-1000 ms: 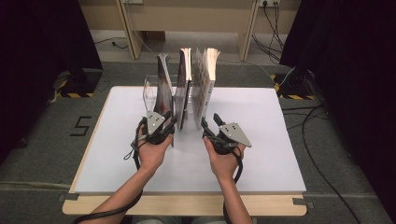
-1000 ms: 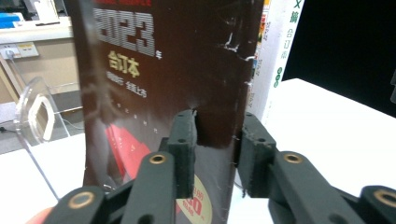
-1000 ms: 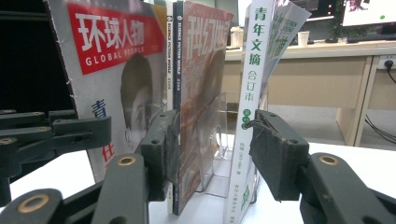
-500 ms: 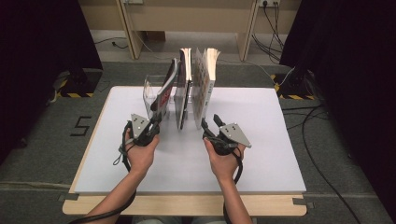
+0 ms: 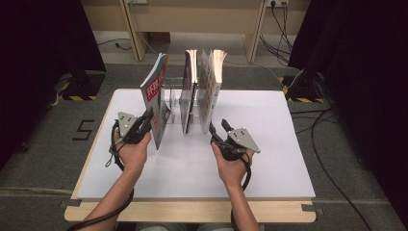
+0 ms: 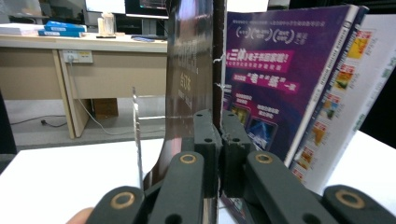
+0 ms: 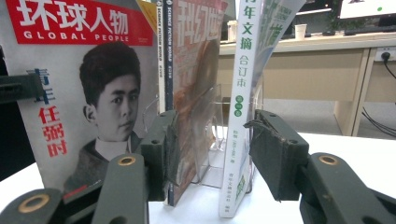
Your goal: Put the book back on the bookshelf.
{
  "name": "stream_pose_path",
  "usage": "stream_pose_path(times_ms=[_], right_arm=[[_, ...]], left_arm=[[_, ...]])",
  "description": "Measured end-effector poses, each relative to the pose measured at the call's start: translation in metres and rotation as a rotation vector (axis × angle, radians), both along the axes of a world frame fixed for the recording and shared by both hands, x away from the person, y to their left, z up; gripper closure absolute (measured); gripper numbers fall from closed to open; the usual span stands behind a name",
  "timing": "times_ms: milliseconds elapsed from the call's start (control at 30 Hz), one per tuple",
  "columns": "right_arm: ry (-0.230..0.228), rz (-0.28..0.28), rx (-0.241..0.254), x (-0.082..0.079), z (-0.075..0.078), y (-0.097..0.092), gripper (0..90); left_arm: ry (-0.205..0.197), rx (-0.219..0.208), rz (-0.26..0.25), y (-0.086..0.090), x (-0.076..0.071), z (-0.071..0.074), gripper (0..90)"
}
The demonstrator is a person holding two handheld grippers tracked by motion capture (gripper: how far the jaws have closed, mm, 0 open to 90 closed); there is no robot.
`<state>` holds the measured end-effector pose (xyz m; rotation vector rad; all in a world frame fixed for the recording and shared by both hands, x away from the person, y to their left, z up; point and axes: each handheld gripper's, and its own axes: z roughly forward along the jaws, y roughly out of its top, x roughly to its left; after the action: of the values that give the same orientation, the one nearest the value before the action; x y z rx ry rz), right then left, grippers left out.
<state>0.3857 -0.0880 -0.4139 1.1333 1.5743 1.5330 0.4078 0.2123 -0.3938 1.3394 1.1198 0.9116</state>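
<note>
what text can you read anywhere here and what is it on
"环球人物" and "GLOBAL PEOPLE": red masthead of the portrait magazine.
"SCIENCE FICTION WORLD": dark spine of the middle magazine.
"文摘" and "合订本": spine of the white bound volume.
"5": taped on the floor left of the table.
Purple back cover: Chinese print too small to read surely.
Red vertical characters beside the portrait: not read with certainty.

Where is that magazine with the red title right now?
In the high view the red-titled magazine stands tilted at the left of the clear rack, pinched by the left gripper, left of two other magazines.
</note>
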Motion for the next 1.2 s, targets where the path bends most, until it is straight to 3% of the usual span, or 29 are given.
stream_pose_path(times_ms=[333,600,867,1200], right_arm=[[0.008,0.001,-0.038,0.006,-0.004,-0.01,51.5],[-0.061,0.009,-0.035,0.023,0.019,-0.01,51.6],[-0.099,0.001,-0.042,0.04,0.039,-0.016,51.7],[-0.135,0.024,-0.155,0.064,0.06,-0.024,51.7]], left_arm=[[-0.023,-0.003,0.009,0.008,0.012,0.007,87.3],[-0.033,-0.009,0.006,0.008,0.022,0.014,87.3],[-0.042,-0.013,0.009,0.008,0.028,0.017,87.3],[-0.047,-0.023,0.01,0.01,0.031,0.022,87.3]])
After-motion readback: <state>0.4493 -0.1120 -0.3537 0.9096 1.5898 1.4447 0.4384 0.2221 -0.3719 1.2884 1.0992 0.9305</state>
